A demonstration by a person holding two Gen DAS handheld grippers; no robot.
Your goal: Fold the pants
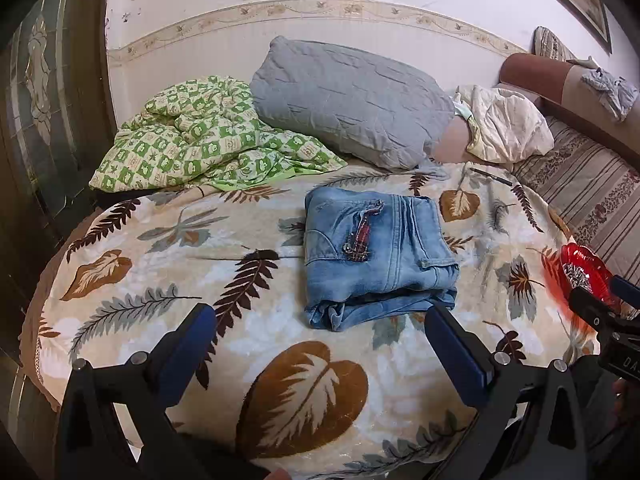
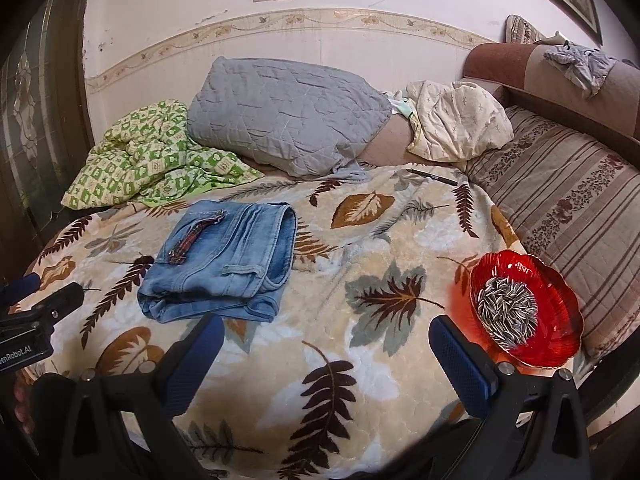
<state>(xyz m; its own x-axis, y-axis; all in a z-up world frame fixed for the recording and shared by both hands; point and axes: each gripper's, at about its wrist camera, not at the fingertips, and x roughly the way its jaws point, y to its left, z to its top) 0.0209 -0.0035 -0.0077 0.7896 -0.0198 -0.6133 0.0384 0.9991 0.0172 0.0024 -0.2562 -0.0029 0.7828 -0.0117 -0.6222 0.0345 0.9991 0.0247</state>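
- Tongs first: the left gripper [image 1: 320, 340] and the right gripper [image 2: 326, 354] both hover spread wide, pinching nothing, above the leaf-print blanket [image 2: 360, 380].
- The folded pants [image 1: 376, 256] lie on the blanket just beyond the left gripper.
- A red bowl [image 2: 560, 320] of seeds sits near the right gripper's outer finger.
- Farther back lie a grey pillow [image 1: 348, 100], a green checked quilt [image 1: 192, 132] and a pen [image 2: 432, 176].
- Bare blanket lies between pants and bowl.
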